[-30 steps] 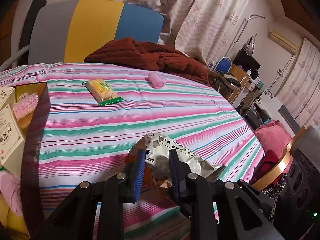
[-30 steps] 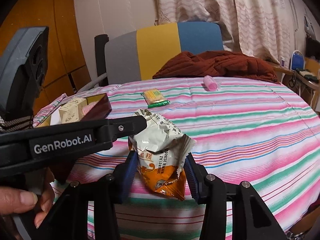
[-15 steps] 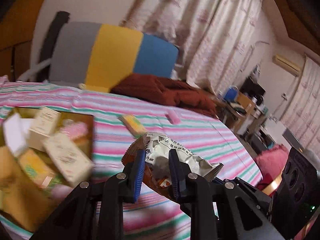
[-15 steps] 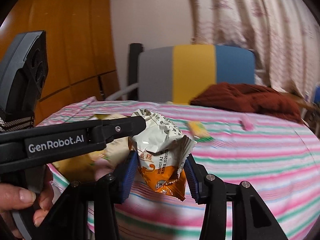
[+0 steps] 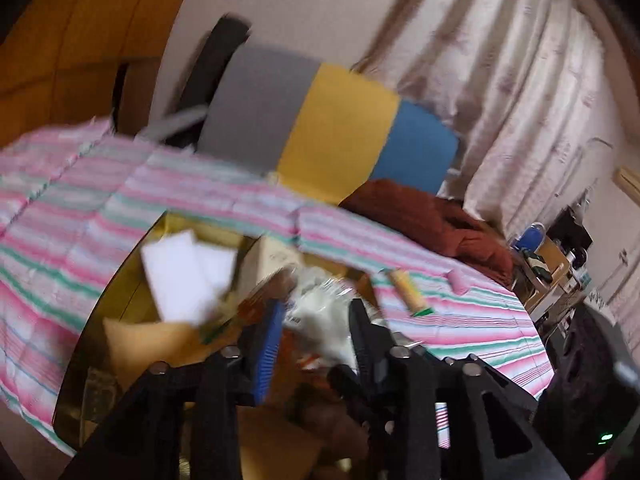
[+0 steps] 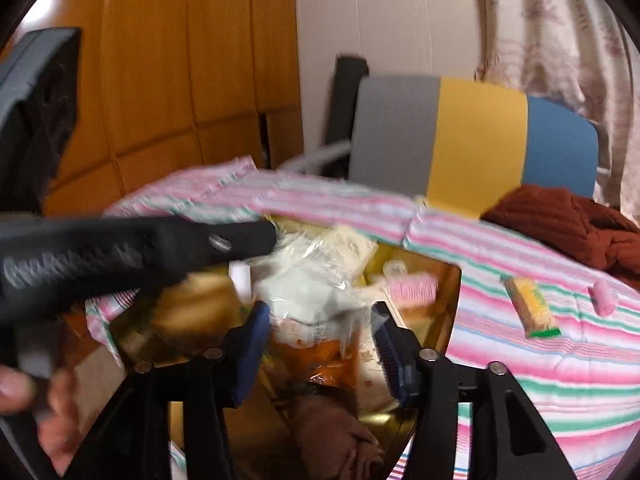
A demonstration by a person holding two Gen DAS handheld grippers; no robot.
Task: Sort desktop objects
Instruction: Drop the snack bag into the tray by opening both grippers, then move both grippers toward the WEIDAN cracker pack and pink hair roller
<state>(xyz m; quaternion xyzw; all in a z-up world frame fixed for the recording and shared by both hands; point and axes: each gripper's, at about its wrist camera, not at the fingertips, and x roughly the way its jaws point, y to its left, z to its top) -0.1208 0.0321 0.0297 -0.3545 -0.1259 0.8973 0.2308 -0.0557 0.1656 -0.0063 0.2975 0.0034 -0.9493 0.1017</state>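
A crumpled white and orange snack packet [image 5: 320,312] [image 6: 316,300] hangs over the open gold box [image 5: 100,320] [image 6: 456,280] on the striped tablecloth. My left gripper [image 5: 316,336] is shut on its white top, and its black finger [image 6: 240,240] reaches in from the left in the right wrist view. My right gripper [image 6: 320,332] is shut on the packet's sides, with the orange lower end between its blue pads. Both views are blurred by motion.
The box holds white cartons [image 5: 180,276], a pink comb [image 6: 412,290] and a brown cloth [image 6: 340,432]. A yellow biscuit packet [image 6: 528,308] and a pink roller [image 6: 602,298] lie on the cloth to the right. A rust-red garment [image 6: 560,220] and a striped chair [image 6: 476,136] stand behind. A hand [image 6: 24,392] holds the left gripper.
Both grippers have carried the snack packet to the left, from over the bare tablecloth to over the gold box. Both still hold the packet.
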